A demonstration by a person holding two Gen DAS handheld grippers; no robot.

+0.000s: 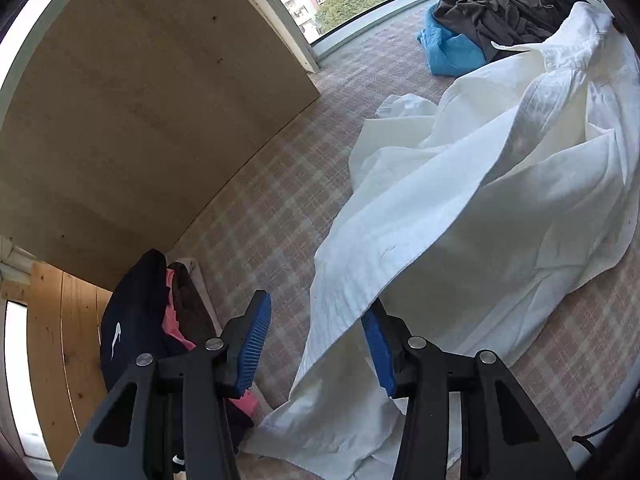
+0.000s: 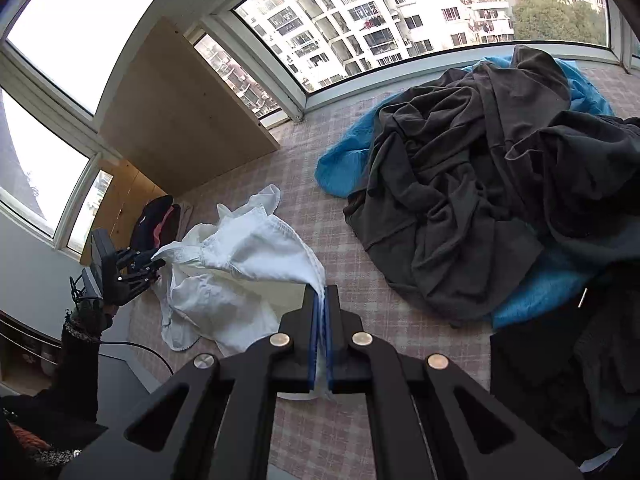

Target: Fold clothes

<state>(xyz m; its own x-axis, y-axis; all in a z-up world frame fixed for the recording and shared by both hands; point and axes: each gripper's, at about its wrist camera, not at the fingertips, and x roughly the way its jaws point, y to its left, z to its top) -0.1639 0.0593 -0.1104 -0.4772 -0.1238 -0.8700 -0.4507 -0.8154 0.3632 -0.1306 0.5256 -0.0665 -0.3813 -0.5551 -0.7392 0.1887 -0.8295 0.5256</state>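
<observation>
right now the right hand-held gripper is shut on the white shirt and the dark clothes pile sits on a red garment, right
Not quite: the dark clothes pile sits on a blue garment, not red, as the right wrist view shows. The right hand-held gripper is indeed shut on the white shirt.

shirt on bed cover, clothes pile behind right, board behind left.
</observation>
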